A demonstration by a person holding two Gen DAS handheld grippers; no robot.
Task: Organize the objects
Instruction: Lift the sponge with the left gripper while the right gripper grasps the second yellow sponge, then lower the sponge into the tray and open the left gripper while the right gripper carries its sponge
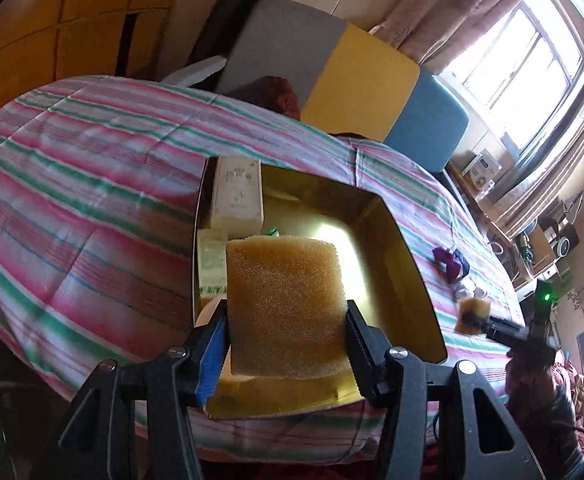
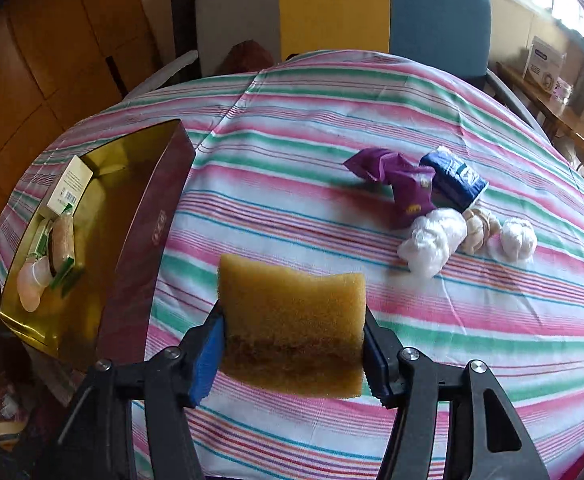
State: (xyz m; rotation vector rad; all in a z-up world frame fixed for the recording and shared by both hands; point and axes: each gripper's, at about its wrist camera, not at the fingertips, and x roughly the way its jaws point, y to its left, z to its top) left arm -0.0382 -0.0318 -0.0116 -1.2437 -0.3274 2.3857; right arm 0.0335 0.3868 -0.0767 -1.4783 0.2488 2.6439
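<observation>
My left gripper (image 1: 285, 312) is shut on a yellow sponge (image 1: 283, 276) and holds it upright over the open gold-lined box (image 1: 412, 264) on the striped bed. Two white cartons (image 1: 237, 192) stand along the box's left wall. My right gripper (image 2: 292, 314) is shut on a second yellow sponge (image 2: 292, 300) with a brown lower layer, above the sheet just right of the box (image 2: 143, 232). Inside the box lie a carton (image 2: 69, 184), another sponge (image 2: 63, 240) and a pale bottle (image 2: 31, 284). In the left wrist view the right gripper's sponge (image 1: 470, 314) shows at the far right.
On the sheet to the right lie a purple packet (image 2: 404, 184), a blue packet (image 2: 456, 180), two white bundles (image 2: 432, 244) and a beige knot (image 2: 480, 228). A grey, yellow and blue headboard (image 2: 332, 8) stands behind. A cluttered shelf (image 1: 540, 240) runs under the window.
</observation>
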